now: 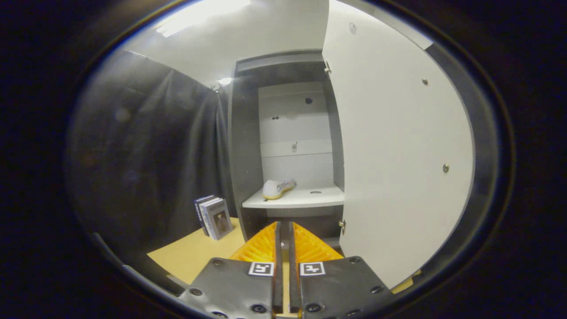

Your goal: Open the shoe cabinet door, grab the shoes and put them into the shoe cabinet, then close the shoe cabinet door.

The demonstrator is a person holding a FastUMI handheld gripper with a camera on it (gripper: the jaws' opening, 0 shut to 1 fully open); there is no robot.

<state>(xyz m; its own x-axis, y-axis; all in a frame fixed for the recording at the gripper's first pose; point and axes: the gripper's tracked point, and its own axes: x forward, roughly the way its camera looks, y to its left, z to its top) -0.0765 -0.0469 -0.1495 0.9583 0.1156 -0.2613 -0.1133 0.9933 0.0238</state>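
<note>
Ribbed plastic shows on the inner faces of your 2 fingers [283,230], which stand almost together with only a thin slit between them and nothing held. Their tips point at the lower front of the shoe cabinet [243,146], just below its white shelf [305,199].

Beyond the fingers, the cabinet stands open. Its white door [398,155] is swung out to the right of the fingers and reaches close alongside them, with a hinge visible at its top corner and another near its lower edge. Inside, the grey side walls frame a white back panel.

1 shoe [278,188], white with a yellowish sole, lies on the shelf toward its left side, toe pointing right and slightly back. It sits above and well beyond the fingertips, just left of their line.

To the left of the cabinet, a few books [213,217] stand upright on the pale wooden tabletop [195,254], near the dark cloth wall.
</note>
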